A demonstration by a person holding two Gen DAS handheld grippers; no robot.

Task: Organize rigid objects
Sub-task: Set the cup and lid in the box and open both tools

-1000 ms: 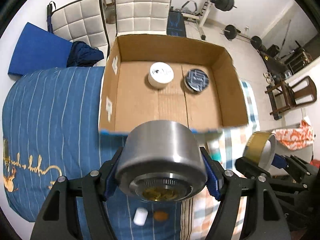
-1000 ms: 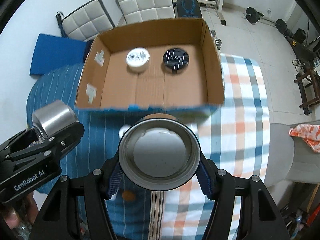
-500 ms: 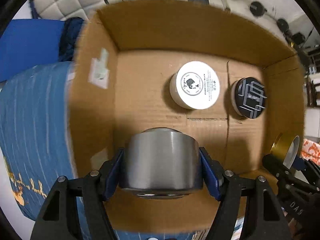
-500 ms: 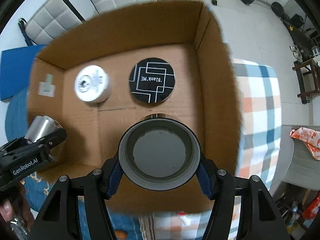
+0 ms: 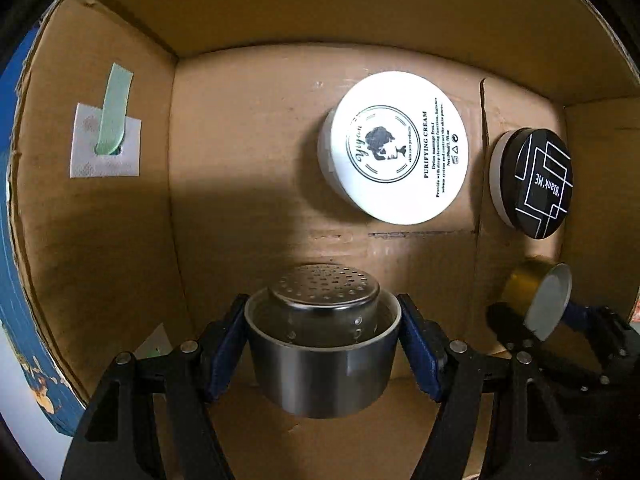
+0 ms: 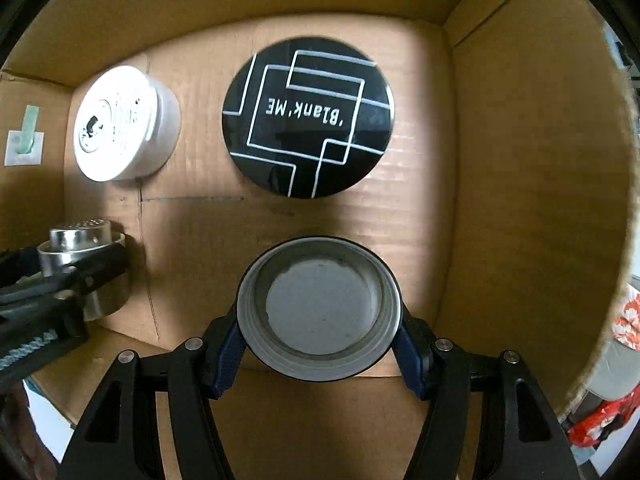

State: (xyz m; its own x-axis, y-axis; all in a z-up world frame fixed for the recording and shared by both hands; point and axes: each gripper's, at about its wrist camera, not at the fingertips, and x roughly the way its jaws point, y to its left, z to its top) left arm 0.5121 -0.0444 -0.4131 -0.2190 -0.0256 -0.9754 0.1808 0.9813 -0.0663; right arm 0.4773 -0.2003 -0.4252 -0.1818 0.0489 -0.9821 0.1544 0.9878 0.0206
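My left gripper [image 5: 322, 344] is shut on a steel cup with a perforated insert [image 5: 322, 364], low inside the cardboard box [image 5: 248, 160] near its front left. It also shows in the right wrist view [image 6: 80, 264]. My right gripper [image 6: 318, 316] is shut on a gold lid with a grey inside [image 6: 318, 308], held over the box floor at front right; it shows in the left wrist view [image 5: 538, 300]. A white cream jar [image 5: 394, 148] [image 6: 120, 124] and a black "Blank ME" tin [image 5: 532, 182] [image 6: 308, 118] stand at the back of the box.
The box walls [image 6: 532, 168] rise close on all sides. A white patch with green tape [image 5: 108, 136] sticks to the left wall. Blue bedding [image 5: 8, 240] lies outside the box at left.
Both grippers have moved forward and down into the box with their objects. The left gripper has tilted, so the steel cup now shows its perforated insert.
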